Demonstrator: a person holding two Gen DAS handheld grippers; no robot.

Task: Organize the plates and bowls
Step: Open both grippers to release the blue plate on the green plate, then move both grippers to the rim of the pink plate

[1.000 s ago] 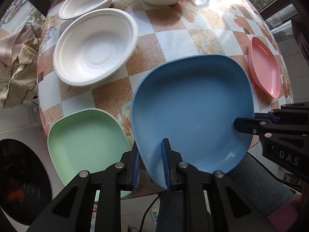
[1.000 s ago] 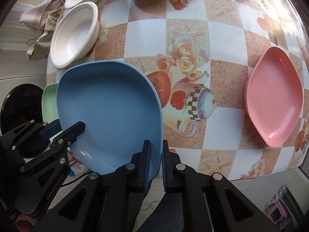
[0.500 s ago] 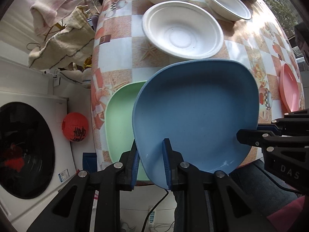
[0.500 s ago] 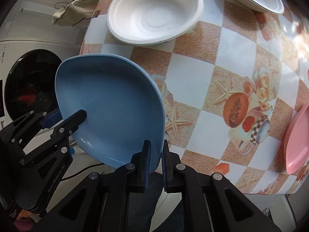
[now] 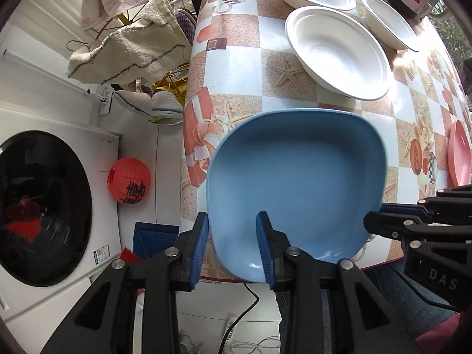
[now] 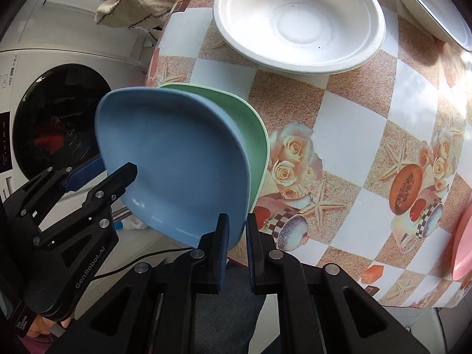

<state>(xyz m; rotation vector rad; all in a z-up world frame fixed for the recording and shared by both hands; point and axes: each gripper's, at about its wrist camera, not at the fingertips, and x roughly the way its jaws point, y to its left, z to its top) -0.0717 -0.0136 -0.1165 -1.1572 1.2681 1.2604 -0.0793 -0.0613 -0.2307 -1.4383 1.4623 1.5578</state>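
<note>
Over the green plate [image 6: 253, 135] — right jaws grip blue plate [image 6: 177, 159]; left jaws just opened, straddling it.

"DAS" printed on the black right gripper [image 5: 380, 224] body at four o'clock, "GenRobot.AI" printed on the black left gripper [image 6: 100, 177] body at eight o'clock

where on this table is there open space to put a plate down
Bare checked cloth lies between the green plate and the pink plate, in front of the nearest white bowl. The far side is crowded with white bowls.
</note>
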